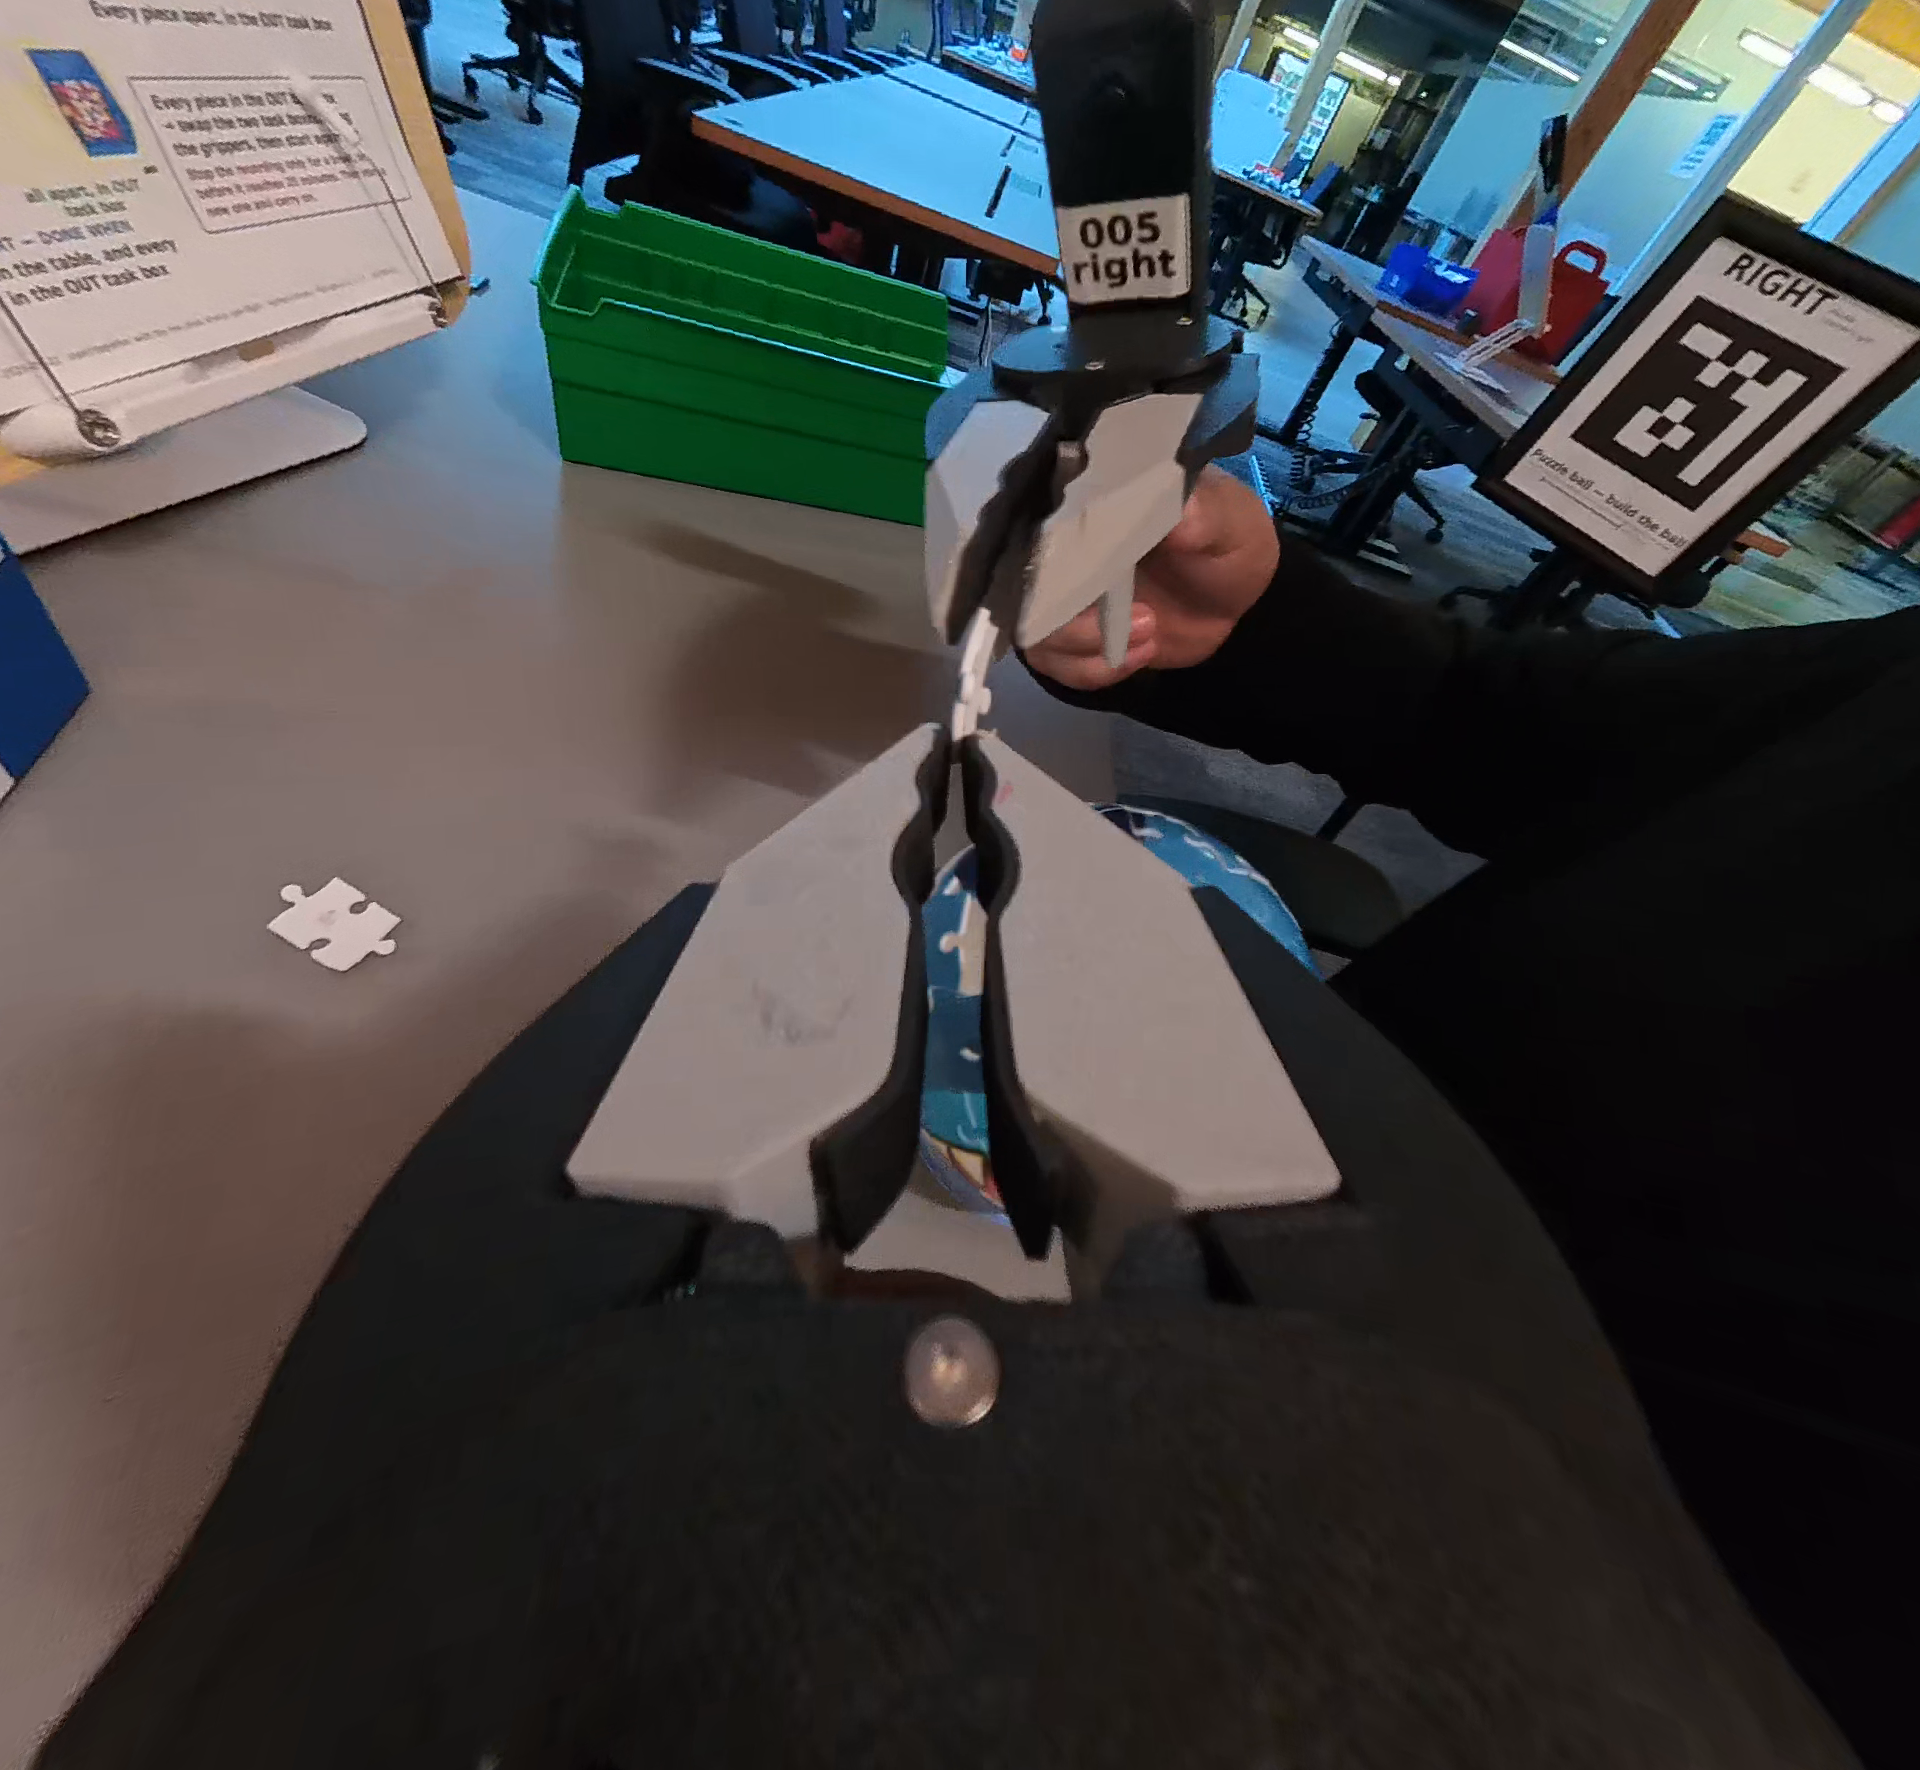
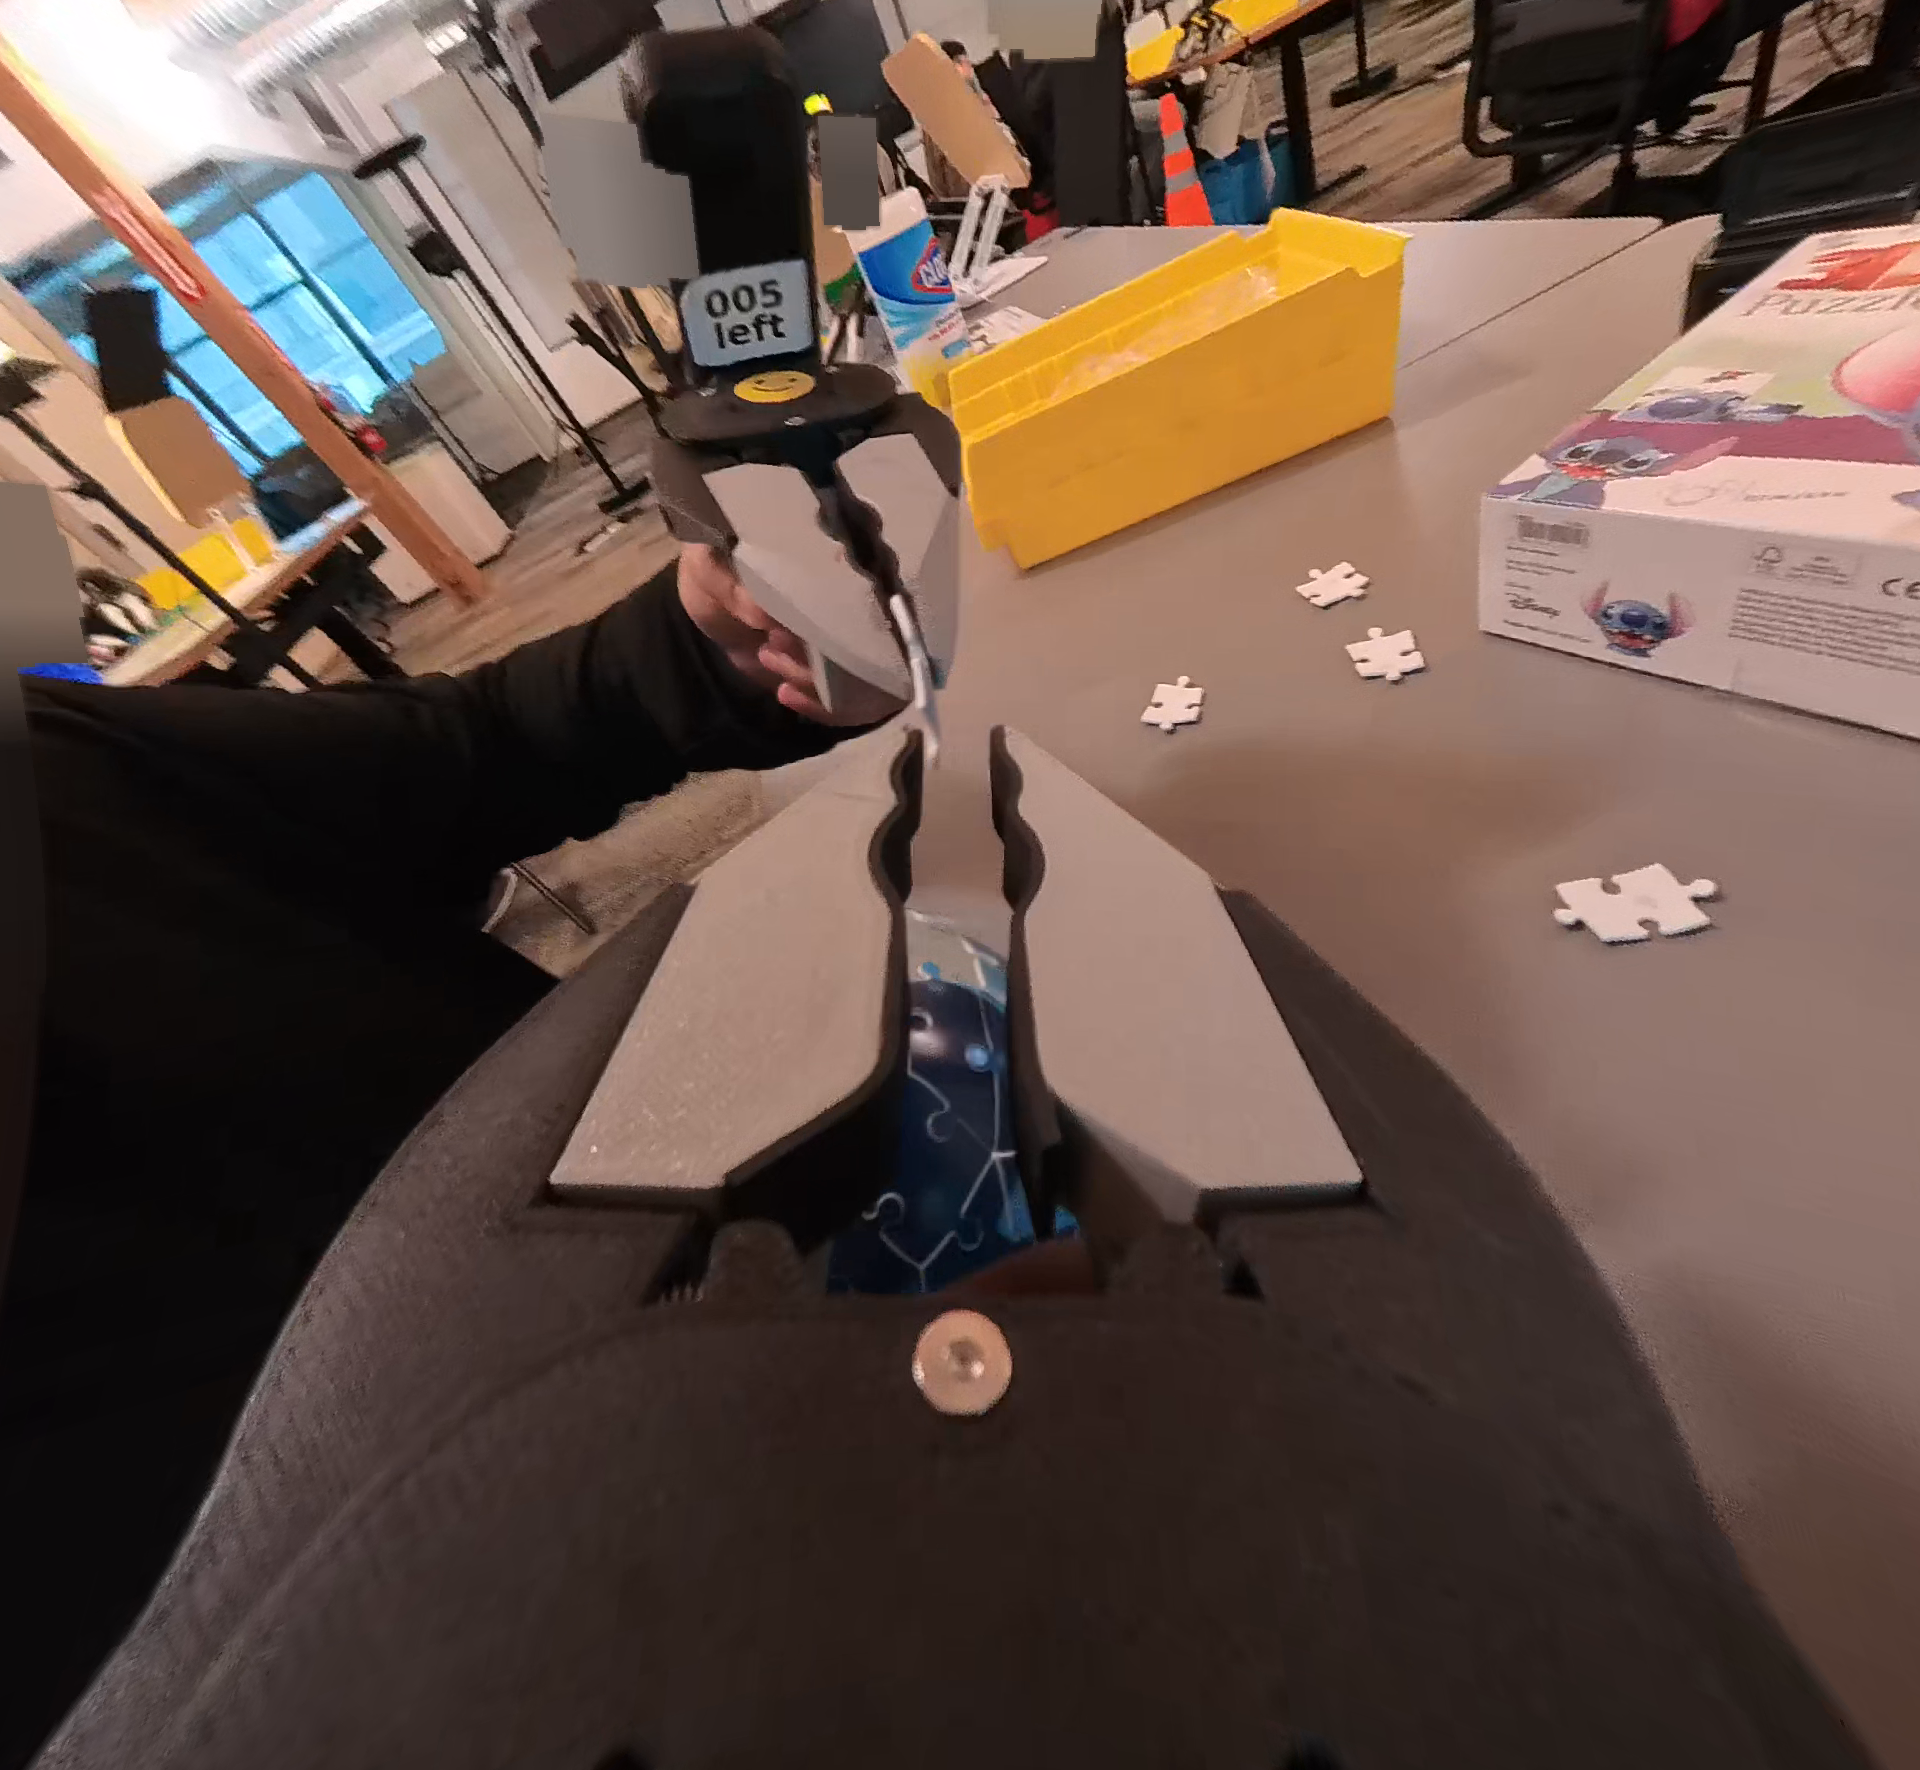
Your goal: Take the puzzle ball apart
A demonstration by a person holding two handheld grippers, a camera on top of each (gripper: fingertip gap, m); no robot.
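The blue puzzle ball [image 1: 956, 993] lies low beneath both grippers and shows through the finger gaps; it also shows in the right wrist view [image 2: 956, 1097]. What it rests on is hidden. My left gripper [image 1: 956, 749] is shut on a short white strip of joined pieces [image 1: 975, 671], held edge-on above the ball. My right gripper [image 2: 958, 744] faces it tip to tip with a narrow gap. The strip's far end [image 2: 928, 707] reaches between its tips, against one finger. Each gripper shows in the other's view: the left [image 2: 914, 692], the right [image 1: 987, 624].
Loose white pieces lie face down on the grey table [image 1: 335, 923] [image 2: 1174, 704] [image 2: 1385, 653] [image 2: 1633, 905]. A green bin [image 1: 738, 370], an instruction stand [image 1: 187, 110] and a framed sign [image 1: 1714, 390] stand behind. A yellow bin [image 2: 1174, 390] and puzzle box [image 2: 1714, 515] are on the right. Less than 4 cm separates the two grippers' tips.
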